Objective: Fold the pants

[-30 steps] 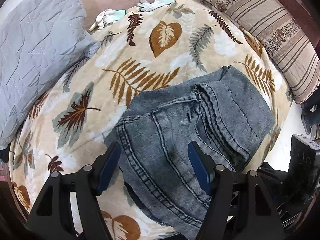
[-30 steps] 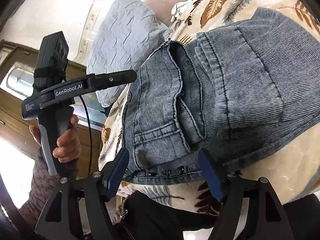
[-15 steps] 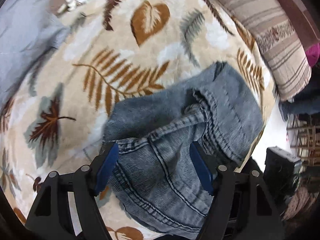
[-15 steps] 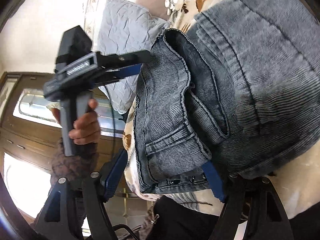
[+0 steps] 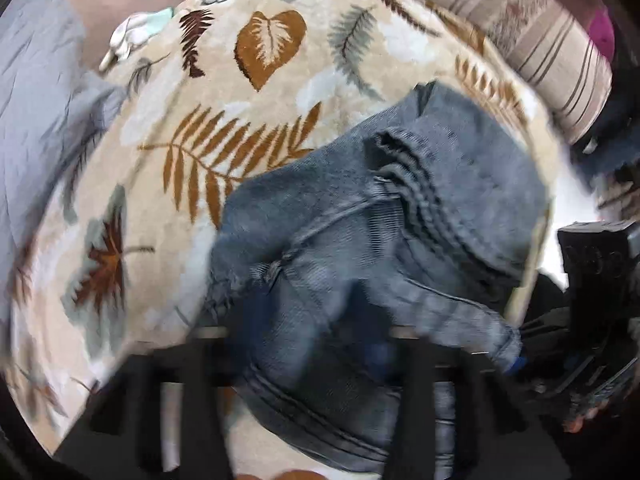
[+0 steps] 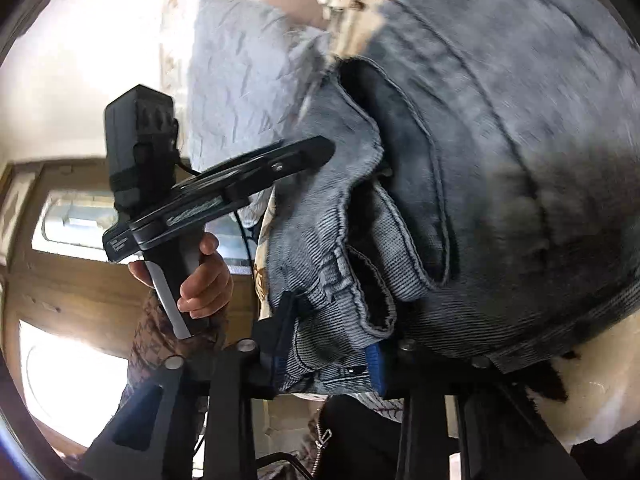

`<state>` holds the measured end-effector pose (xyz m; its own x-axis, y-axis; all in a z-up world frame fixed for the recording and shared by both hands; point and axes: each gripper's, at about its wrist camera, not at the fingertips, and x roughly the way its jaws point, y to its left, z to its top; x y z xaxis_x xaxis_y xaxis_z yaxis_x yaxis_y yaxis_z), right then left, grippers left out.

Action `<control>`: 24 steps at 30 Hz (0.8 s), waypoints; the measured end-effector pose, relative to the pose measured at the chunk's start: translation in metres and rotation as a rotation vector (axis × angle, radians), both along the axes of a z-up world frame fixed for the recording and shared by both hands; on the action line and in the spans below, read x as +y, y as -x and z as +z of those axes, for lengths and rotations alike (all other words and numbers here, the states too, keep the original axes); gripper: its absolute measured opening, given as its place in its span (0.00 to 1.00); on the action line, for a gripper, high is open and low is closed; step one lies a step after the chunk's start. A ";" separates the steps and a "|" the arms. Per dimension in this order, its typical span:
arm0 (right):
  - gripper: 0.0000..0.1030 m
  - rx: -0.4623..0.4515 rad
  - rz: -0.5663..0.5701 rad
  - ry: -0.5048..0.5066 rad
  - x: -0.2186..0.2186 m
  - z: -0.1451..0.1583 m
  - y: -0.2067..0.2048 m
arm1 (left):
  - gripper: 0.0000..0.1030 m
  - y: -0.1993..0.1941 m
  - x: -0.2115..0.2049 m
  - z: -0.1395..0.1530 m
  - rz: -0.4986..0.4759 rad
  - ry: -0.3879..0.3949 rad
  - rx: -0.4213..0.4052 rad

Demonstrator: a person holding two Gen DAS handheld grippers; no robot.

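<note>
Grey-blue jeans [image 5: 400,216] lie folded in a bundle on a leaf-patterned blanket [image 5: 224,128]. In the blurred left wrist view my left gripper [image 5: 316,344] has its jaws around the near waistband edge, with the denim filling the gap between them. In the right wrist view my right gripper [image 6: 328,344] is shut on the waistband corner of the jeans [image 6: 500,160], denim pinched between the blue pads [image 6: 374,364]. The left gripper [image 6: 320,152] shows there too, pushed into the fabric from the left.
A grey quilted pillow [image 5: 36,120] lies at the left and a striped pillow [image 5: 540,36] at the back right. Pale gloves [image 5: 136,32] lie at the blanket's far edge. A wooden door with windows [image 6: 60,240] stands behind the left hand.
Both grippers moved forward onto the near edge of the jeans and closed. The right pads went from wide apart to pinching the waistband. The fabric has bunched and lifted.
</note>
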<state>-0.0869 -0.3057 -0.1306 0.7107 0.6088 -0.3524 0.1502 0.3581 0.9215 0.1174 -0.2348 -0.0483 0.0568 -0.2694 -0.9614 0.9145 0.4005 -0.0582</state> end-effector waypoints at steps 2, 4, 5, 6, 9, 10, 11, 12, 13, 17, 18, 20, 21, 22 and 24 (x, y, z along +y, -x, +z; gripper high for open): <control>0.16 -0.037 -0.003 0.012 -0.003 0.011 0.000 | 0.25 0.002 0.006 0.009 0.028 0.021 -0.005; 0.14 -0.069 -0.016 0.018 -0.008 0.023 0.005 | 0.24 0.007 0.009 0.019 0.040 0.044 -0.023; 0.14 -0.085 -0.023 0.028 -0.011 0.029 0.008 | 0.24 0.009 0.008 0.024 0.051 0.052 -0.028; 0.14 -0.097 -0.025 0.041 -0.013 0.034 0.009 | 0.24 0.009 0.007 0.027 0.060 0.058 -0.032; 0.19 -0.068 -0.036 0.069 -0.017 0.032 0.012 | 0.24 0.003 -0.001 0.024 0.104 0.033 -0.041; 0.19 -0.052 -0.031 0.061 -0.014 0.027 0.011 | 0.24 0.000 -0.003 0.021 0.118 0.014 -0.032; 0.21 -0.034 -0.032 0.055 -0.013 0.021 0.013 | 0.25 -0.003 -0.006 0.018 0.127 -0.008 -0.021; 0.32 -0.012 -0.037 0.053 -0.012 0.015 0.016 | 0.29 -0.002 -0.008 0.017 0.122 -0.022 -0.018; 0.40 0.011 -0.038 0.050 -0.009 0.008 0.014 | 0.34 -0.002 -0.010 0.015 0.108 -0.040 -0.024; 0.57 0.034 -0.042 -0.001 -0.003 -0.007 0.009 | 0.69 -0.001 -0.024 0.010 0.057 -0.088 -0.088; 0.57 0.030 -0.043 -0.003 -0.002 -0.009 0.007 | 0.71 -0.001 -0.027 0.006 0.042 -0.096 -0.095; 0.56 0.036 -0.052 -0.001 -0.003 -0.013 0.004 | 0.75 -0.002 -0.031 -0.007 0.030 -0.117 -0.084; 0.42 0.045 -0.055 -0.021 -0.004 -0.018 0.001 | 0.74 -0.002 -0.030 -0.016 0.040 -0.130 -0.102; 0.28 0.049 -0.053 -0.036 -0.004 -0.019 0.000 | 0.69 0.000 -0.028 -0.022 0.041 -0.136 -0.118; 0.12 0.036 -0.059 -0.024 -0.008 -0.013 -0.002 | 0.38 0.007 -0.021 -0.021 0.024 -0.103 -0.125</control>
<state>-0.0850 -0.3136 -0.1437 0.7325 0.5750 -0.3645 0.2036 0.3258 0.9232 0.1103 -0.2553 -0.0692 0.1835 -0.1672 -0.9687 0.9019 0.4205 0.0982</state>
